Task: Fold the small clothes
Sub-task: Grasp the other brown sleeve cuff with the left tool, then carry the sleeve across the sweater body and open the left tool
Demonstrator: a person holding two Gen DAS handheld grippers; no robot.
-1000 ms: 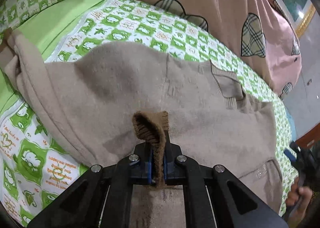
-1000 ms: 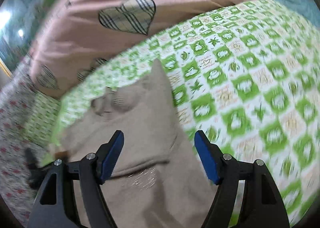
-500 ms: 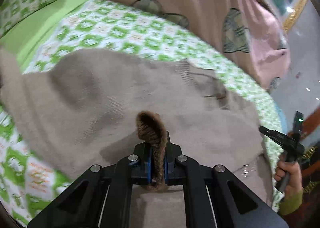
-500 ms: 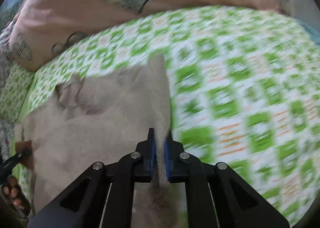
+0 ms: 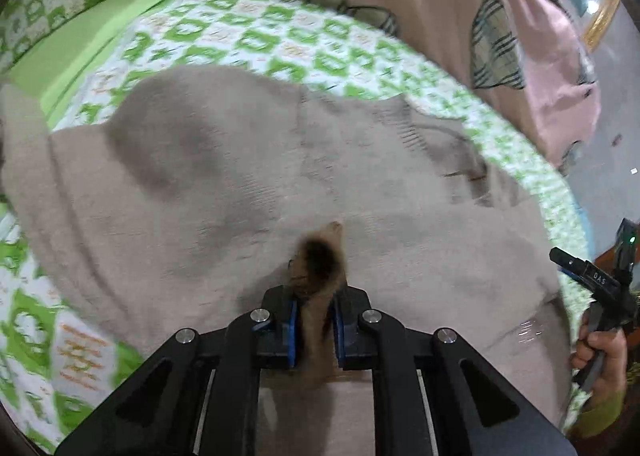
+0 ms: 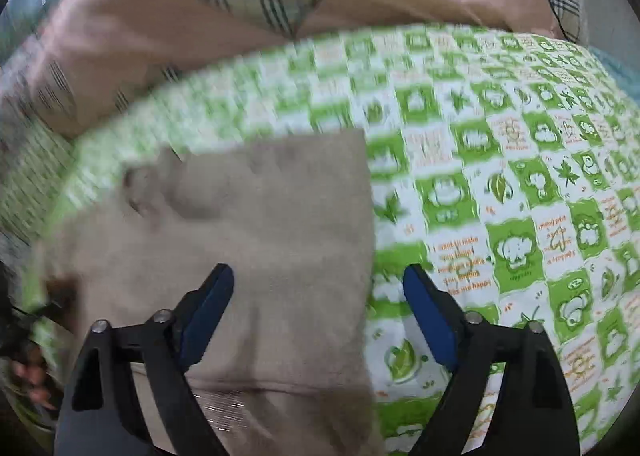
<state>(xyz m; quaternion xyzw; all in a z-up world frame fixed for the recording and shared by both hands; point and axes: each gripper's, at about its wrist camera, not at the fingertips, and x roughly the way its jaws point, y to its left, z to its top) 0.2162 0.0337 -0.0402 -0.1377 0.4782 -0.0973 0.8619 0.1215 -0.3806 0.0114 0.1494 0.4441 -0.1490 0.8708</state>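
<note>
The beige sweater lies spread across the bed, filling the middle of the left view and the lower left of the right view. The left claw is pinched tight on a ribbed, curled bit of its edge; the right claw gapes wide above the cloth, holding nothing. To fold cleanly, I'd say carry that pinched edge low and flat across. The knit looks soft, fuzzy and floppy; the checked sheet looks smooth.
</note>
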